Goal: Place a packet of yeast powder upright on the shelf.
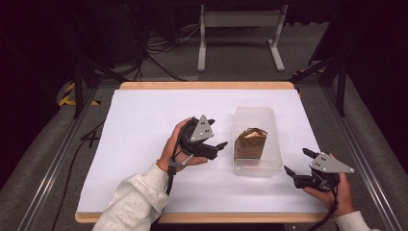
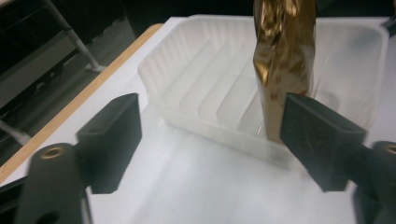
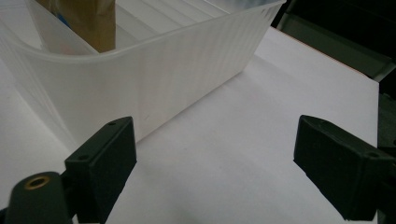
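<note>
White paper covers the table (image 1: pixel 144 144). Nearest, the right gripper (image 1: pixel 297 162) rests with jaws spread, empty. Farther, the left gripper (image 1: pixel 216 133) is spread too, just beside the clear tray (image 1: pixel 254 113), where the golden packet (image 1: pixel 250 143) stands.

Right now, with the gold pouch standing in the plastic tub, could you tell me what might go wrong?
The gold pouch stands upright and may tip. The left gripper sits close beside the light plastic tub, so a stray move could nudge it. The right gripper is also near the tub's corner.
</note>
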Demonstrator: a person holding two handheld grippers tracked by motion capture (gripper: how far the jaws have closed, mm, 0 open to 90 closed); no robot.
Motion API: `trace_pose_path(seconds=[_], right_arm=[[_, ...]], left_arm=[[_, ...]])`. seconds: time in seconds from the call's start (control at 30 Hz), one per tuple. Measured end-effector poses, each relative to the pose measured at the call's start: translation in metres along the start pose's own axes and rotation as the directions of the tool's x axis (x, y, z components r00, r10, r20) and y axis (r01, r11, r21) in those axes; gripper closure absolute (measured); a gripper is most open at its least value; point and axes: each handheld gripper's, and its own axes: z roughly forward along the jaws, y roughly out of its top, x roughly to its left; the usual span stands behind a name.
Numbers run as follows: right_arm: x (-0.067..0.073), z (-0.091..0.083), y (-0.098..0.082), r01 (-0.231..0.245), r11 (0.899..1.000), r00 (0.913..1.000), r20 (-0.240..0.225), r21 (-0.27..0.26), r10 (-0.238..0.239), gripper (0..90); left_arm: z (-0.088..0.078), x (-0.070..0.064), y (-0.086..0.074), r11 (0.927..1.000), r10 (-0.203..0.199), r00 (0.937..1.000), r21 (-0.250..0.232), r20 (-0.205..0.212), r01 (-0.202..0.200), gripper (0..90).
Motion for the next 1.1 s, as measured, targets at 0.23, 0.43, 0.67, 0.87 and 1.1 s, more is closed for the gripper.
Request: trace_pose_path(seconds=[0.23,0.43,0.67,0.87,1.1], right_arm=[[0.000,0.000,0.000,0.001,1.000,1.0000,0.000,-0.001,-0.001,13.8],[0.001,-0.004,0.003,-0.001,1.000,1.0000,0.000,-0.031,0.001,13.9],[0.002,-0.004,0.002,-0.003,1.000,1.0000,-0.004,-0.029,0.003,13.9],[0.002,-0.003,0.002,-0.001,1.000,1.0000,-0.003,-0.030,0.001,13.9],[0.002,-0.003,0.002,-0.001,1.000,1.0000,-0.005,-0.028,0.001,13.8]], left_arm=[[-0.002,0.004,-0.017,0.9980,-0.006,0.9999,0.063,-0.011,0.007,15.9],[-0.002,0.006,-0.032,0.9943,-0.006,0.9998,0.106,-0.017,0.008,13.6],[-0.010,0.011,-0.053,0.9905,-0.015,0.9988,0.136,-0.046,0.021,13.3],[-0.016,0.015,-0.065,0.9856,0.001,0.9977,0.169,-0.068,0.011,12.6],[-0.023,0.019,-0.082,0.9789,0.007,0.9960,0.204,-0.090,0.011,11.8]])
